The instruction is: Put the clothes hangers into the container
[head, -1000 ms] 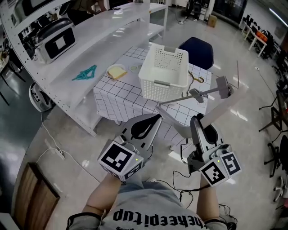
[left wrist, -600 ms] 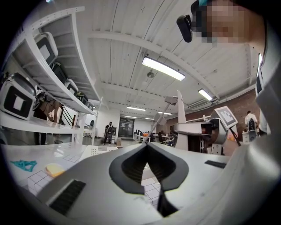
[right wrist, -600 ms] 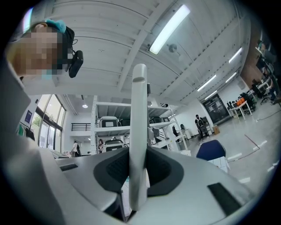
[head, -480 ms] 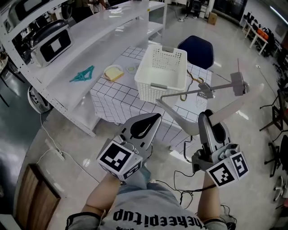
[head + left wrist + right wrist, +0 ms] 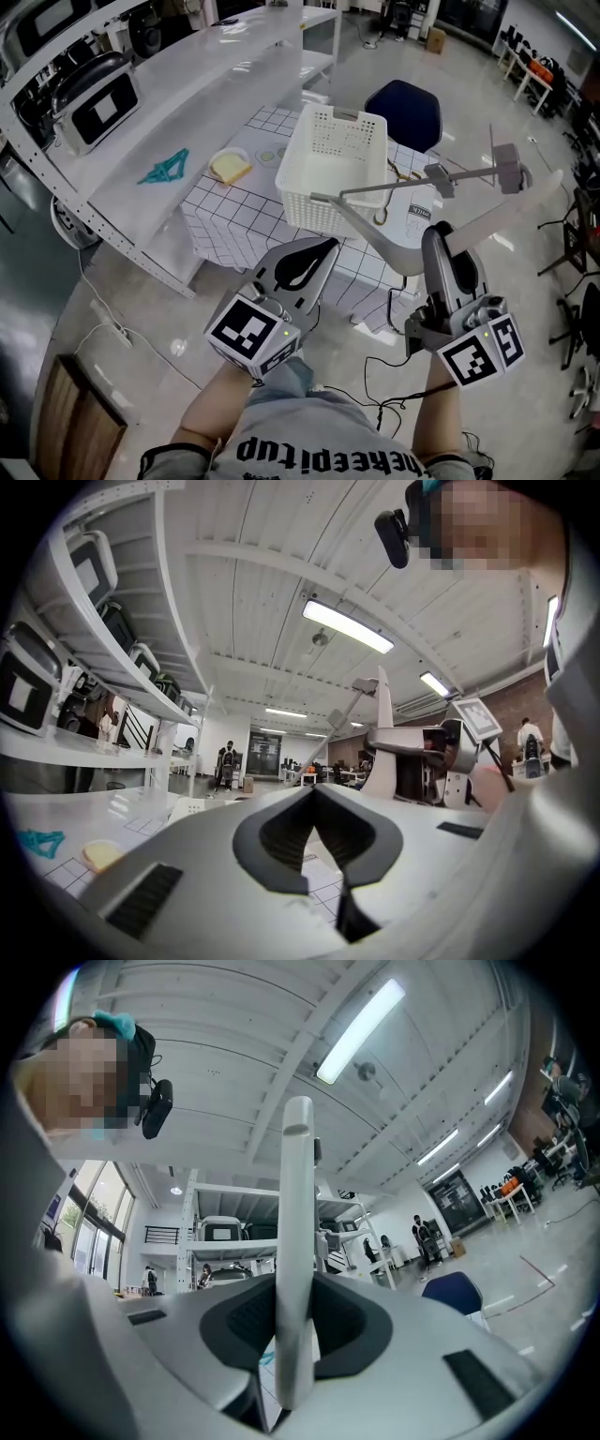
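Note:
A white slatted basket [image 5: 333, 164] stands on a table with a checked cloth [image 5: 234, 216]. My right gripper [image 5: 442, 236] is shut on a white-and-grey clip hanger [image 5: 412, 190]. It holds the hanger in the air, with the far end of the grey bar over the basket's near right corner. In the right gripper view the hanger's white arm [image 5: 298, 1232] stands upright between the jaws of the right gripper [image 5: 298, 1288]. My left gripper [image 5: 326, 246] is held low beside it, shut and empty; its tips meet in the left gripper view [image 5: 315, 789]. A second hanger with a gold hook [image 5: 405, 172] lies on the table right of the basket.
A teal hanger [image 5: 164, 170] lies on the long white shelf unit [image 5: 122, 187] to the left. A yellow item on a plate [image 5: 228, 167] sits on the cloth left of the basket. A dark blue chair [image 5: 405, 111] stands behind the table. Cables [image 5: 389, 319] lie on the floor.
The right gripper has carried the clip hanger up and to the left, so its bar end now reaches over the basket's corner. The left gripper has stayed shut in place.

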The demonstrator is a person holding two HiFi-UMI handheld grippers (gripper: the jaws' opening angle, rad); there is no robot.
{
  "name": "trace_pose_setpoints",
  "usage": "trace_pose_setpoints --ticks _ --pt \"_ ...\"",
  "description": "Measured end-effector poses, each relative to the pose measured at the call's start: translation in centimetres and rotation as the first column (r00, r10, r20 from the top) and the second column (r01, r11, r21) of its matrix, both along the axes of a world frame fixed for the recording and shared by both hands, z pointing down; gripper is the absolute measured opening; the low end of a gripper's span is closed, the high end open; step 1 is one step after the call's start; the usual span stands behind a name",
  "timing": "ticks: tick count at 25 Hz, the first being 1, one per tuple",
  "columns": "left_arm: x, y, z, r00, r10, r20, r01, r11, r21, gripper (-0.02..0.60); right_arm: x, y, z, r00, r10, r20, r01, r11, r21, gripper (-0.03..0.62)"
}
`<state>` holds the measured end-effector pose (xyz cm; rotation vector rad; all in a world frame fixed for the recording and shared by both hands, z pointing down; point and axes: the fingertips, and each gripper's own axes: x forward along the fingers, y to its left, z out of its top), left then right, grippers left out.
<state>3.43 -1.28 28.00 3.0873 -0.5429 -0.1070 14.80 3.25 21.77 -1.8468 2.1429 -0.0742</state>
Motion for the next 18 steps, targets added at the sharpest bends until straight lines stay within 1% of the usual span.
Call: trace_pose_setpoints --ticks 12,18 --pt "0.5 -5.7 0.1 1.0 0.023 -0.011 -0.023 1.0 0.002 0.02 1.1 -6.5 0.3 0.999 0.038 -0.002 -0.038 0.999 -0.024 0.08" --pt "0.5 -8.9 0.1 0.999 0.036 -0.025 -0.036 0.999 0.0 0.02 1.3 -9.9 -0.1 0.998 0.062 -0.01 -0.062 0.998 -0.021 0.08"
